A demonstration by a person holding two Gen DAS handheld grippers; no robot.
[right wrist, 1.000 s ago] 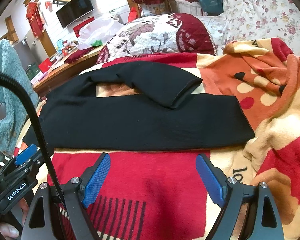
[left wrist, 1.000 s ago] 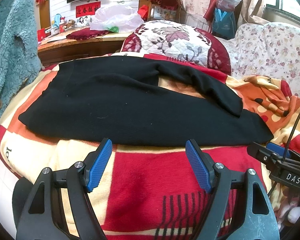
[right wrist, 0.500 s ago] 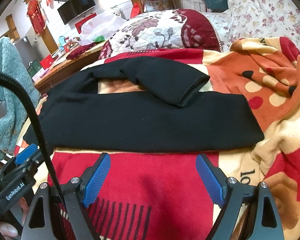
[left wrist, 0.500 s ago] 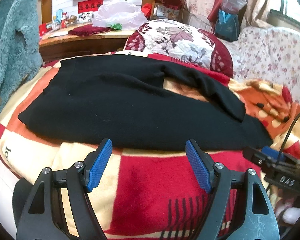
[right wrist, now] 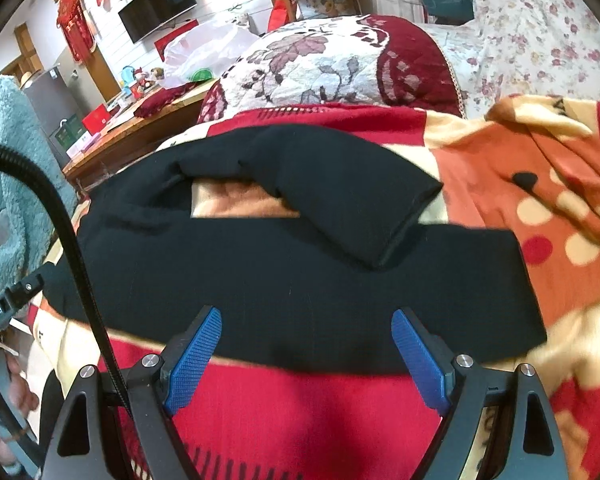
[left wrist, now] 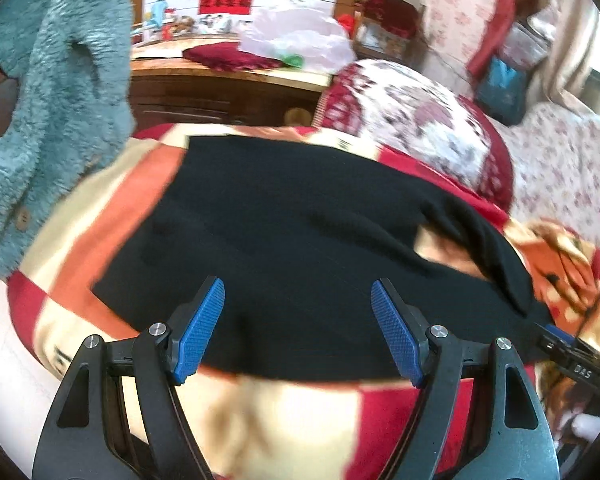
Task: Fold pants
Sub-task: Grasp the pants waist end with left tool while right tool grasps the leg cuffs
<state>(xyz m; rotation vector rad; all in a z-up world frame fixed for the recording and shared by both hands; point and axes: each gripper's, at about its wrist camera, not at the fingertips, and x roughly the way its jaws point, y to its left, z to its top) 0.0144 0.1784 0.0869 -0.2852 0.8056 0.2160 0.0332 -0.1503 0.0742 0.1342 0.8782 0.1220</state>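
Both claws, left claw (left wrist: 298,330) and right claw (right wrist: 306,354), were spread and empty; black pants (right wrist: 284,276) lay at twelve o'clock on the bed blanket (right wrist: 308,412), soft, limp, light knit, best pinched along the near edge

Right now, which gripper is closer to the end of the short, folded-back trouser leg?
Right. The right gripper faces the folded-back leg's hem almost head-on; the left gripper is toward the waist, with the hem far right.
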